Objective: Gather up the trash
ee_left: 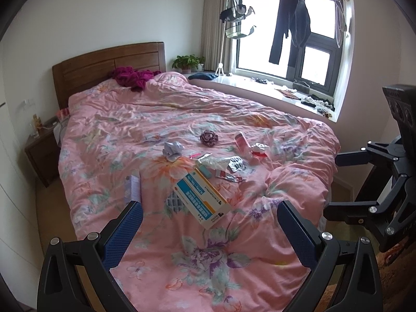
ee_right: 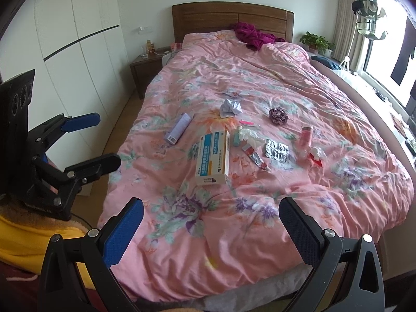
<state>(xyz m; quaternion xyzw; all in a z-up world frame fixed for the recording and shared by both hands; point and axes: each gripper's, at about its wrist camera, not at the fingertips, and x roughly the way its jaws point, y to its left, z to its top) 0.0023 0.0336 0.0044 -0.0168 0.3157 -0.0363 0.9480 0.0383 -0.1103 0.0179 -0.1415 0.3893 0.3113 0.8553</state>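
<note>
Trash [ee_right: 249, 140] lies scattered at the frame centre on the pink floral quilt [ee_right: 260, 83].
Both the left gripper [ee_left: 209, 230] and the right gripper [ee_right: 210, 230] hover open and empty; the first pick, probably the white-blue cardboard box [ee_right: 214, 157], needs a reach forward.

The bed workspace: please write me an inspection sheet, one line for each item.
Surface: bed with a wrinkled pink floral duvet.
Job's things: medicine box, lilac tube, crumpled paper, blister packs, red-and-silver tube, pink bottle and tissue, all lying loose mid-bed.
Clutter: purple scrunchie beyond the trash; magenta cloth by the headboard.
Grippers: left gripper and right gripper both open, hovering over the foot of the bed, holding nothing.
Cables: nothing seen clearly.
Surroundings: nightstand, potted plant, clothes hanging at the window.
</note>
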